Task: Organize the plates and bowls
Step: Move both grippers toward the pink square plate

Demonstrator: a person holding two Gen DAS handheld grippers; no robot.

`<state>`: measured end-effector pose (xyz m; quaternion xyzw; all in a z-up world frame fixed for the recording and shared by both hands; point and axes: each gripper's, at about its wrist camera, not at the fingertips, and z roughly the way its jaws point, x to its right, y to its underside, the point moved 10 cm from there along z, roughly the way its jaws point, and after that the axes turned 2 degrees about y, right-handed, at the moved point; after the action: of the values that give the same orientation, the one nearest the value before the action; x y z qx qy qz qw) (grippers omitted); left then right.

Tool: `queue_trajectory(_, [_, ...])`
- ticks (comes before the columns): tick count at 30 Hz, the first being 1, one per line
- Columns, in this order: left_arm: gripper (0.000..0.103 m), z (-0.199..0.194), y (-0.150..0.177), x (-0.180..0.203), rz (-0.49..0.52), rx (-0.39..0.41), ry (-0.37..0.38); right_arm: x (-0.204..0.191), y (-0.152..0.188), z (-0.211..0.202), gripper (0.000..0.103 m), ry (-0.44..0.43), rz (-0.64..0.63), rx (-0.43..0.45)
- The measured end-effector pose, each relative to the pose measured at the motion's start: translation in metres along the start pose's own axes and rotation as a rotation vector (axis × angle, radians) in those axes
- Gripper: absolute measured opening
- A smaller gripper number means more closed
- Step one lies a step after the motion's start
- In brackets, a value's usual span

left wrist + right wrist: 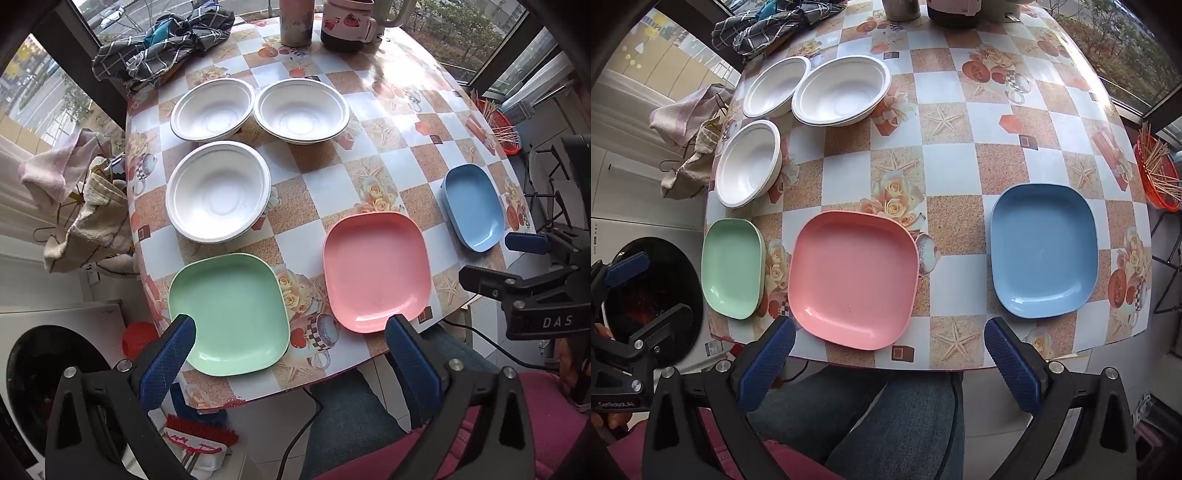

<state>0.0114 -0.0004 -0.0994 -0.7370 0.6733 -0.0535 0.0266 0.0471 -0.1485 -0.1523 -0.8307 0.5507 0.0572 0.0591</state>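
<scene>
Three square plates lie in a row along the table's near edge: a green plate (231, 314) (733, 267), a pink plate (376, 271) (853, 278) and a blue plate (474, 206) (1043, 260). Behind them sit three white bowls: a near left bowl (218, 192) (748, 162), a far left bowl (212, 109) (775, 86) and a far right bowl (301, 110) (842, 90). My left gripper (291, 332) hovers open above the near edge, between the green and pink plates. My right gripper (888, 338) hangs open over the edge, between pink and blue. Both hold nothing.
A checked cloth (162, 44) lies at the table's far left, with a metal tumbler (295, 22) and a mug (347, 24) behind. An orange basket of sticks (1156, 173) stands off the right edge. The person's knees (886, 413) are under the table (960, 122).
</scene>
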Motion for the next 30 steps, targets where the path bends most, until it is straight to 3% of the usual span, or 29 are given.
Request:
queue_trajectory(9, [0.103,-0.003,0.004,-0.007,-0.002,-0.002,-0.019,0.003,0.001,0.000,0.103,-0.014,0.039,-0.010])
queue_trajectory(14, [0.103,0.004,0.007,-0.003,-0.012,-0.018,0.005,-0.001,0.003,0.006,0.103,-0.024,0.024,-0.007])
queue_trajectory(22, [0.103,0.013,0.015,-0.004,-0.026,-0.060,0.001,-0.002,0.012,0.020,0.103,-0.058,0.041,-0.067])
queue_trajectory(30, [0.103,0.027,0.002,-0.012,-0.076,-0.025,0.007,0.008,0.014,0.034,0.103,-0.060,0.064,-0.097])
